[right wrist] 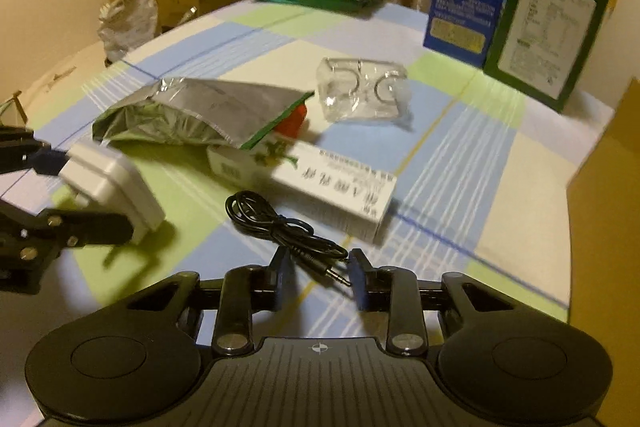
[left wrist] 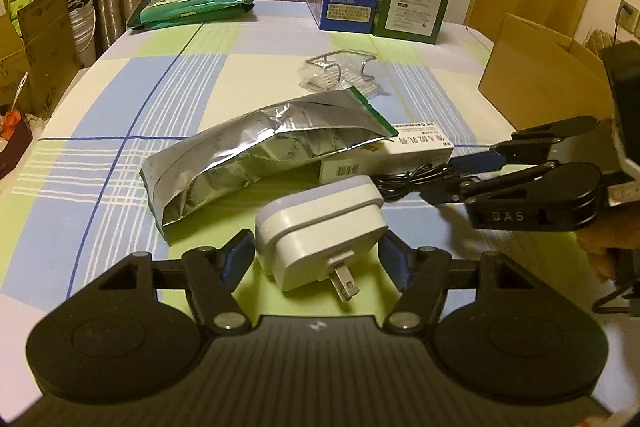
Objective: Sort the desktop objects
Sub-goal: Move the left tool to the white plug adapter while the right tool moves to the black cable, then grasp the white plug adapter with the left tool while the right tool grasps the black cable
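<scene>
Adapter point(left wrist: 320, 223), white, prongs toward the left wrist camera, on the checked surface point(left wrist: 120, 107), clamped from both sides by the jaws of the left gripper point(left wrist: 316, 245). Just behind it, silver foil bag point(left wrist: 240, 155), lying partly over a long white carton point(right wrist: 320, 183). Beside the carton, black cable point(right wrist: 272, 223), loosely coiled; plug end between the jaws of the right gripper point(right wrist: 318, 267), these narrowly apart, not pressing on it.
</scene>
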